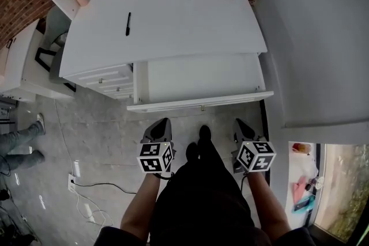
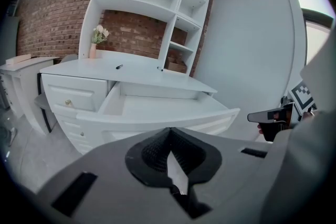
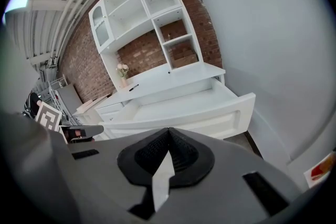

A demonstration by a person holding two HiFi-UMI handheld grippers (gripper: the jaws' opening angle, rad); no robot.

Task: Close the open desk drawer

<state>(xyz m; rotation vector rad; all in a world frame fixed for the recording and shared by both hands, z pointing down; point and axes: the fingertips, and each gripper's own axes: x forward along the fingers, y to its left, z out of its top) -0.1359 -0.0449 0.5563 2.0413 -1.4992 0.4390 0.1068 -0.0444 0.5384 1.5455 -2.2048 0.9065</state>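
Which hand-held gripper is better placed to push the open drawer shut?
Left, narrowly: the left hand-held gripper hovers slightly nearer the drawer front than the right hand-held gripper. Both are shut, touching nothing, either side of the front's middle, so either could push.

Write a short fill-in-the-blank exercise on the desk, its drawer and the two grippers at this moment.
1. The wide desk drawer stands ____.
2. Inside, that drawer is ____.
3. On the desk top lie ____ black pens.
4. The left gripper and the right gripper, both short of the drawer front, have their jaws ____.

Missing words: open; empty; two; shut.
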